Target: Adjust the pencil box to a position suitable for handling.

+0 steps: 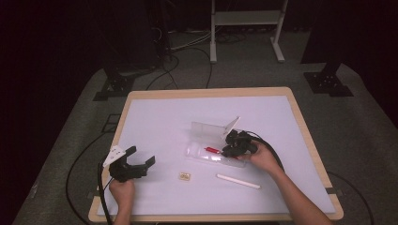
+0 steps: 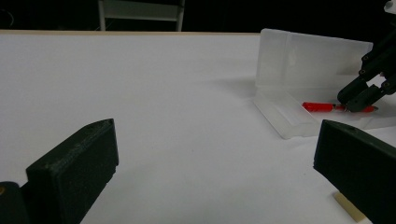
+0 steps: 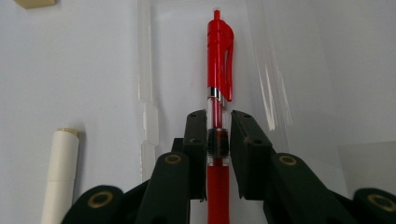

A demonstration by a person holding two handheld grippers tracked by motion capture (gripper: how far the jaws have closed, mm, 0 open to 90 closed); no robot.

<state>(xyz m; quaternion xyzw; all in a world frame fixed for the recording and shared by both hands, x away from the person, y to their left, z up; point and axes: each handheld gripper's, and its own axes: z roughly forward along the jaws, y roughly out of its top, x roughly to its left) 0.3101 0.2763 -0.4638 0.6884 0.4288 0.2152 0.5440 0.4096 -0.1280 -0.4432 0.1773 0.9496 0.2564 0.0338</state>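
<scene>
While the red pen [image 3: 219, 70] is lying lengthwise in the clear case [image 1: 199, 151], clip end pointing frame-left in the high view, the right claw [image 3: 218, 135] is narrowly straddling its barrel; the left claw [image 2: 210, 158] is gaping wide.

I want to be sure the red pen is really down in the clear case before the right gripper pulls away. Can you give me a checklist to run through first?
1. red pen lies inside the clear case, along its length: ok.
2. Case lid stands open, not blocking the way out: ok.
3. right gripper jaws straddle the pen barrel; whether the pads have fully let go: cannot tell.
4. left gripper open, holding nothing, well clear of the case: ok.
5. white stick and small eraser lie on the table outside the case, still to go in: not ok.
</scene>
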